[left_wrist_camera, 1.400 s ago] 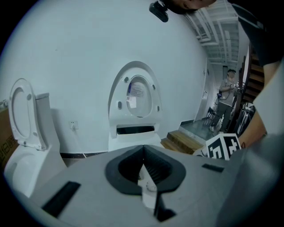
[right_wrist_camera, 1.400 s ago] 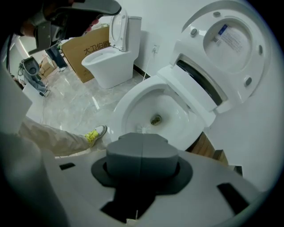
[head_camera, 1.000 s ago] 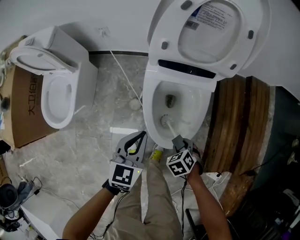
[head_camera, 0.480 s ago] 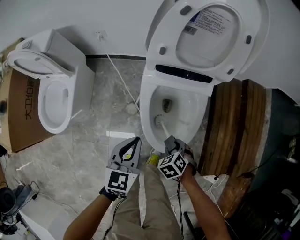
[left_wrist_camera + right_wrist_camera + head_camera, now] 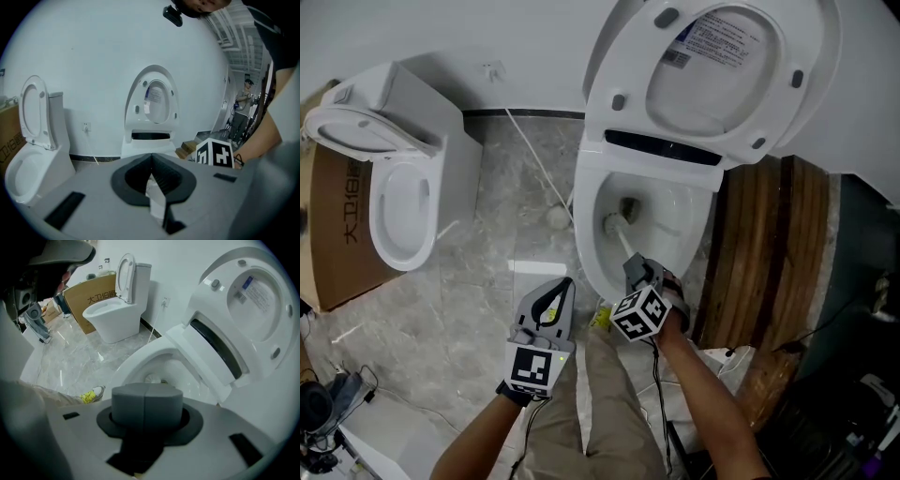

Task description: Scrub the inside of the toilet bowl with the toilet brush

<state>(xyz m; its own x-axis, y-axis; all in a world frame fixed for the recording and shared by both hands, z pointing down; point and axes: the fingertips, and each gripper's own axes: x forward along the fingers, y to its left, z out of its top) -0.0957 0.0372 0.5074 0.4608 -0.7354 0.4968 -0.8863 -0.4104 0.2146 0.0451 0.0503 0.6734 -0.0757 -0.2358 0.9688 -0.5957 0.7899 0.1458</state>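
Brown cardboard, a big box [image 5: 333, 234], stands at the left edge of the floor [image 5: 478, 291], with a spare toilet [image 5: 394, 202] just beside it. A thin white cord [image 5: 539, 169] runs over the floor from the back wall toward the big toilet. Next comes the left tool [image 5: 563, 289]. Its two jaws are pressed together and hold nothing (it just hangs over the floor, beside the bowl). A yellow shoe [image 5: 602, 317] peeks out below the bowl's front edge.

The toilet bowl [image 5: 584, 239] is open, with its seat and lid [image 5: 722, 70] tipped up at the back. The toilet brush [image 5: 614, 225] is inside it, its fluffy head against the left inner wall, near the dark drain hole [image 5: 630, 206]. The right tool [image 5: 636, 267] is squeezed shut on the brush's handle, just over the front rim. On the right, brown wooden boards [image 5: 769, 253] lie close beside the bowl.

What could go wrong? The tool seems to pinch a thin, smooth handle far from the head, so a hard push could make the brush twist or slip out and drop into the bowl. A fast flick up the wall could throw dirty drops over the rim onto the shoe and floor, I think. The brush is on one side only, so the other wall could get missed. A step to the left might catch the cord.
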